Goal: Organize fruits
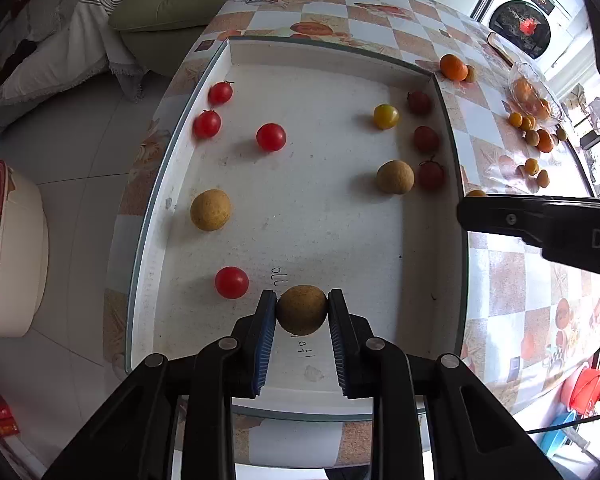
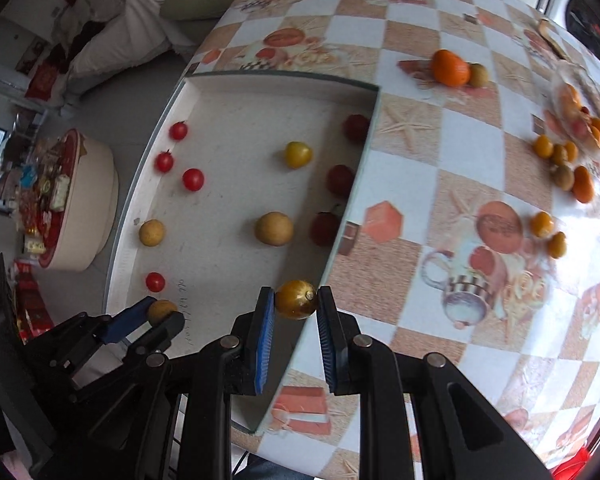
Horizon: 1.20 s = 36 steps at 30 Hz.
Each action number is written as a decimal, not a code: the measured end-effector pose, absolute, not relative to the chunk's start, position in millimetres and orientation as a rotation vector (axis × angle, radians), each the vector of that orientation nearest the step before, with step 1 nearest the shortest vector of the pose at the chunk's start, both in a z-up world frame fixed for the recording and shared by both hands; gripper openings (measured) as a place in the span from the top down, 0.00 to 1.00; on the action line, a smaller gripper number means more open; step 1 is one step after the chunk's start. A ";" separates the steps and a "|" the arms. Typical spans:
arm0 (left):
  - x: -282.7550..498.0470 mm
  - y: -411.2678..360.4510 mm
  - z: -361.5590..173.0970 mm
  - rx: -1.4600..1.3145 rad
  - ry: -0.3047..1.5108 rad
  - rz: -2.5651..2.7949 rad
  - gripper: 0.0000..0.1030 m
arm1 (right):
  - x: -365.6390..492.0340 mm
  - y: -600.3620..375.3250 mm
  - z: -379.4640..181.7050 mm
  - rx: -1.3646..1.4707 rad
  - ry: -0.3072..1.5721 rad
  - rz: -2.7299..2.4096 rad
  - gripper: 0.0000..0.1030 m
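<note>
My left gripper (image 1: 302, 308) is shut on a brown longan (image 1: 302, 310) just above the near part of the white tray (image 1: 320, 220). It also shows in the right wrist view (image 2: 162, 312). My right gripper (image 2: 296, 300) is shut on a yellow cherry tomato (image 2: 296, 299) over the tray's right edge. The tray holds red cherry tomatoes (image 1: 271, 137) on the left, dark red ones (image 1: 426, 139) on the right, a yellow tomato (image 1: 385, 116) and two longans (image 1: 395, 177).
The tray (image 2: 240, 128) sits on a checkered tablecloth (image 2: 440, 140). An orange (image 2: 451, 67) and several small fruits (image 2: 542, 224) lie to the right, near a glass dish (image 1: 534, 92). A sofa (image 1: 160, 12) and a round box (image 1: 16, 248) stand beyond the table's left edge.
</note>
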<state>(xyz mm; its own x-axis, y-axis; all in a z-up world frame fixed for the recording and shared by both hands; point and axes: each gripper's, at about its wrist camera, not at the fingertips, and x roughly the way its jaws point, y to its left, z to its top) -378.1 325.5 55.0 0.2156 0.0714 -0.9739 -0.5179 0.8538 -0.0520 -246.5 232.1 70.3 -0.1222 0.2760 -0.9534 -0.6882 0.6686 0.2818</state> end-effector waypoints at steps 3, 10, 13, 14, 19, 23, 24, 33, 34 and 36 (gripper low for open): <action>-378.4 326.4 49.4 -0.404 1.304 0.428 0.73 | -252.0 243.8 61.8 -0.379 1.493 0.867 0.77; -378.6 326.0 41.1 -0.397 1.318 0.430 0.73 | -253.3 259.5 47.1 -0.424 1.513 0.870 0.77; -377.7 322.7 39.0 -0.370 1.325 0.432 0.73 | -254.1 264.4 40.5 -0.442 1.516 0.871 0.77; -377.9 321.8 38.7 -0.363 1.323 0.435 0.73 | -255.0 266.6 38.0 -0.446 1.516 0.871 0.77; -377.8 318.7 33.7 -0.332 1.348 0.438 0.73 | -253.2 272.7 27.2 -0.468 1.523 0.856 0.77; -378.1 315.8 29.5 -0.322 1.368 0.422 0.73 | -255.2 278.2 20.9 -0.492 1.520 0.855 0.77; -378.3 315.1 29.5 -0.319 1.369 0.422 0.72 | -256.4 279.7 21.2 -0.504 1.514 0.856 0.75; -382.2 309.8 45.1 -0.304 1.329 0.442 0.11 | -259.8 285.6 34.8 -0.499 1.484 0.879 0.40; -382.7 310.4 46.2 -0.306 1.331 0.444 0.11 | -258.7 284.4 40.0 -0.493 1.473 0.878 0.33; -383.0 312.5 49.4 -0.306 1.336 0.456 0.11 | -256.8 280.8 50.4 -0.477 1.452 0.877 0.22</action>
<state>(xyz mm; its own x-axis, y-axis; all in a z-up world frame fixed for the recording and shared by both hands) -383.0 312.5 49.4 0.1651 0.1416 -0.9761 -0.4843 0.8737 0.0448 -256.8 280.8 50.4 -0.1029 0.2235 -0.9693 -0.7541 0.6179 0.2225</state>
